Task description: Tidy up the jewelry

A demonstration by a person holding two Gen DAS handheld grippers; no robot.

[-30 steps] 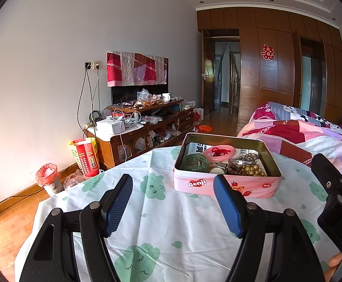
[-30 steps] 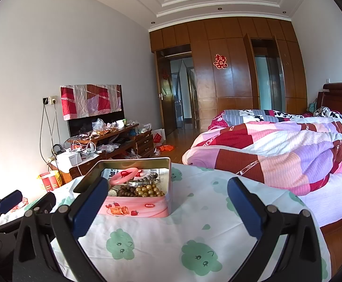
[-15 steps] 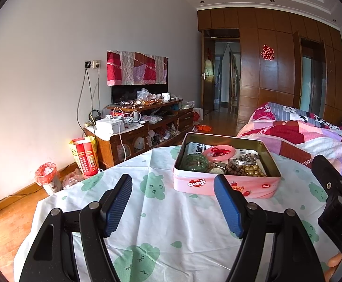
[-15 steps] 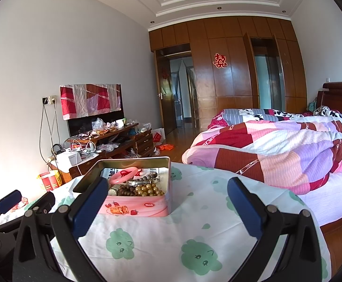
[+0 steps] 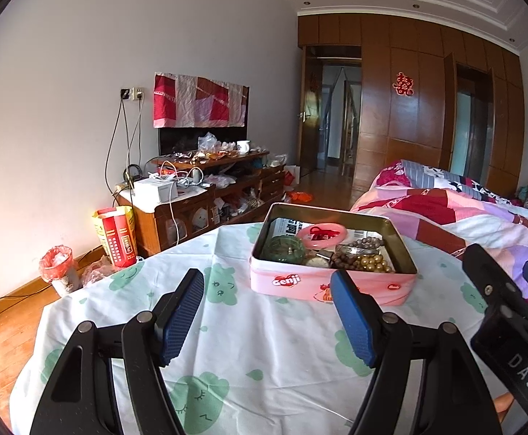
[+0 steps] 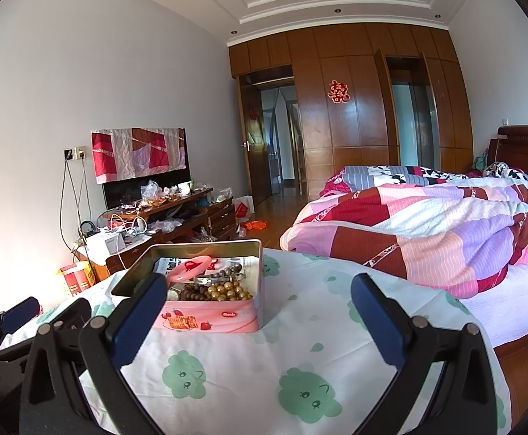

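Observation:
An open pink tin stands on a table covered with a white cloth printed with green shapes. Inside lie a pink bangle, a green bangle, dark brown beads and gold beads. My left gripper hovers open just in front of the tin, nothing between its blue pads. My right gripper is open too, to the right of the tin and near it. Each view catches the other gripper at its edge.
A bed with a pink, red and purple quilt lies right of the table. A cluttered wooden TV cabinet stands against the left wall, with a red carton and a small bin on the floor beside it.

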